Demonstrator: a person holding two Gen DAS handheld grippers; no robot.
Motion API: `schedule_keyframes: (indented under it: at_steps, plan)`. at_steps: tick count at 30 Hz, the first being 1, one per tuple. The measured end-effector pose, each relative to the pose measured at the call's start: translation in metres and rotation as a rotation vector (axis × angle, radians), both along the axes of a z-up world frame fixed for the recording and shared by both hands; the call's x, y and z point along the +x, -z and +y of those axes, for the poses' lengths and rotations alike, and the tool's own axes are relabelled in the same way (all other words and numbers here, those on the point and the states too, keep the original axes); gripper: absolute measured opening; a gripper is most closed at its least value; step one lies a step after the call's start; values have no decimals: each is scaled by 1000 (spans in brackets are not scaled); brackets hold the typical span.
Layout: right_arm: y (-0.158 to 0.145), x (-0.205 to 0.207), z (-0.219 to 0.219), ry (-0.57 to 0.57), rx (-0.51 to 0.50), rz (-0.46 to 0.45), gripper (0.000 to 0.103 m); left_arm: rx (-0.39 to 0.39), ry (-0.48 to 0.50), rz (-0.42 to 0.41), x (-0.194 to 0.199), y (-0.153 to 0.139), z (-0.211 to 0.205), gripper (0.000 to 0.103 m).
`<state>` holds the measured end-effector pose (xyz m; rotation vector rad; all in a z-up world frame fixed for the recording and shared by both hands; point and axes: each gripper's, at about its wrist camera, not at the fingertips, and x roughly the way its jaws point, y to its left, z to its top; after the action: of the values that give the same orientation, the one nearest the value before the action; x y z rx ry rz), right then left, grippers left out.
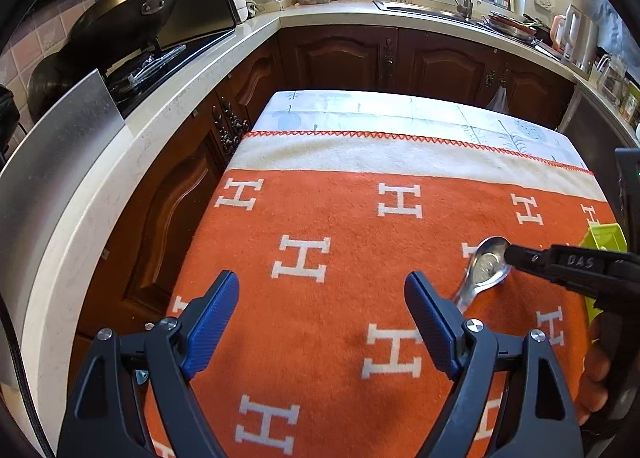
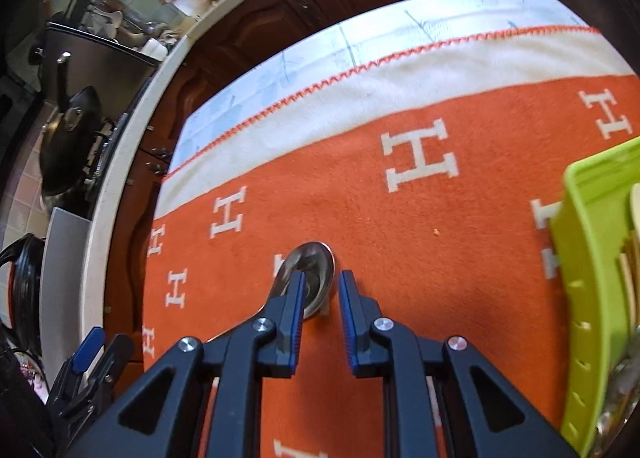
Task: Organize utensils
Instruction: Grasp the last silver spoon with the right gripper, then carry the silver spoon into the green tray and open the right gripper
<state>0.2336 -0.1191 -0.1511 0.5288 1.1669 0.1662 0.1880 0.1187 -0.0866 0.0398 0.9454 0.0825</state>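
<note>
Nearest in the left wrist view, the left gripper [image 1: 322,290] hangs over the orange blanket [image 1: 320,218] with its jaws spread wide and nothing between them. Toward two o'clock from it lies a metal spoon [image 1: 486,268], bowl up on the blanket, handle running back behind the left gripper's right finger.

The right gripper [image 2: 322,284] is at the spoon's [image 2: 316,270] bowl with its jaws partly apart. The left pad overlaps the bowl's edge and the right pad stands just clear of it, so the spoon is not gripped and looks to be resting on the blanket.

At three o'clock in the right wrist view stands a green basket [image 2: 588,258] with some utensils already in it, though I cannot tell which kinds. Judging from this, part of the sorting is done, and this spoon has yet to go in.

Farther off is the kitchen counter [image 1: 248,42].
</note>
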Motion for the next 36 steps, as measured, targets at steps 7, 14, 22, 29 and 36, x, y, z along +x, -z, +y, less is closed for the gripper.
schedule_keyframes:
  at_steps: [7, 14, 22, 29, 36]
  plan:
    - [6, 4, 11, 8, -34, -44, 17, -27, -10, 21, 9, 12, 6, 83]
    - [4, 4, 9, 13, -37, -87, 2, -27, -3, 34, 7, 16, 3, 83]
    - [-40, -25, -13, 5, -35, -211, 2, -33, 32, 20, -10, -2, -11, 83]
    - [-93, -71, -50, -5, -78, -327, 2, -32, 118, -13, -38, -28, -45, 89]
    - [-135, -118, -96, -7, -169, -408, 2, -13, 227, -36, -69, -46, -94, 94]
